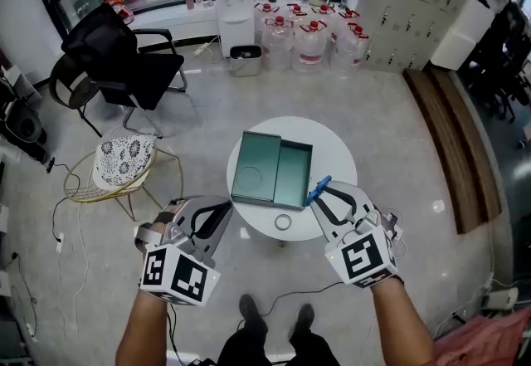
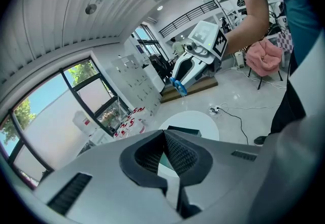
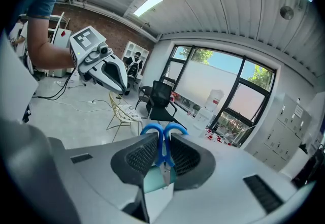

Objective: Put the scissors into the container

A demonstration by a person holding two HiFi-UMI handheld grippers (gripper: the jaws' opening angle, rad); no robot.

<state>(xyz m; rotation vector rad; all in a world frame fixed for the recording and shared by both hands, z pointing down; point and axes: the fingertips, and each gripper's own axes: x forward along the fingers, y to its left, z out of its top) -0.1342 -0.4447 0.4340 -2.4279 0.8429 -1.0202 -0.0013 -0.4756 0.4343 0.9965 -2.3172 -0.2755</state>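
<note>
In the head view, my right gripper is clamped on the scissors, with the blue handles sticking out past the jaw tips over the near right part of the round white table. The container lies just left of those handles and a little farther off. The scissors' long axis runs along the jaws and points far-left, toward the container's right half. My left gripper hangs off the table's near left edge, holding nothing. The right one has the load, so I judge the move is its to make. I count one pair of scissors, one green container with two sections, one small ring on the table near it, and two grippers.

In the left gripper view, the left gripper's jaws are together with nothing between them. Beyond them I see the table and the container, and my right gripper up high with the scissors at its tip.

In the right gripper view, the right gripper's pads press on the scissors, handles away from me and metal blades toward me. The container's green shows below, between the jaws. The left gripper hangs at far left.
</note>
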